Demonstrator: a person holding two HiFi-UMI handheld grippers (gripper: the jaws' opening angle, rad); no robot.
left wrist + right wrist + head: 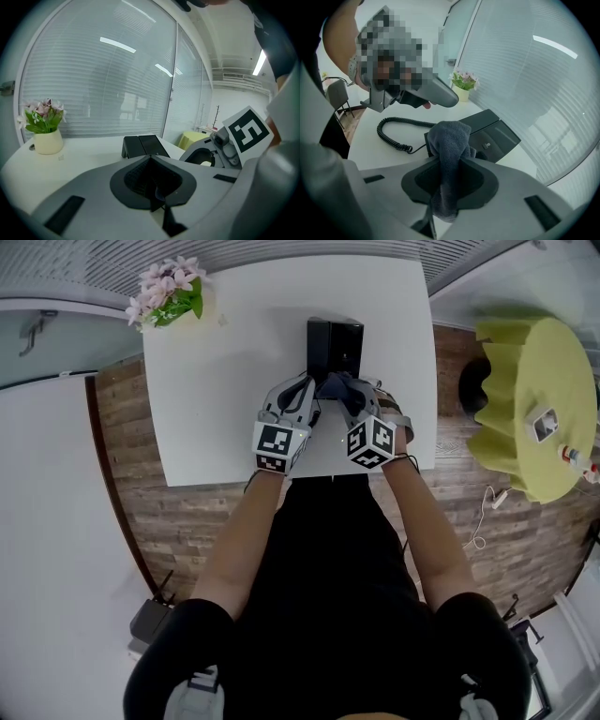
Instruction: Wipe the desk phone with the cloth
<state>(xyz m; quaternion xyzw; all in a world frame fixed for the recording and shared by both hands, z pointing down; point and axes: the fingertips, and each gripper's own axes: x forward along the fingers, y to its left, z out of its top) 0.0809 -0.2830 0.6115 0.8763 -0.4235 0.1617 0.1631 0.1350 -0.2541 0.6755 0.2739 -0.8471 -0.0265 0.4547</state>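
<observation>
right gripper [451,174] is clamped on the grey cloth [451,138], bunched right against the desk phone's [497,133] near edge on the white surface [234,381]; left gripper [151,168] sits by the phone's near-left corner, jaws pressed together, empty

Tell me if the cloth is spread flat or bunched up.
Bunched up: the cloth is a wad pinched in the right hand-held gripper.

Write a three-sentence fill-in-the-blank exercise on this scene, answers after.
The right gripper is shut on a dark ____. A coiled ____ lies on the table beside the desk phone. The potted flowers stand at the table's far ____ corner.
Answers: cloth, cord, left.
</observation>
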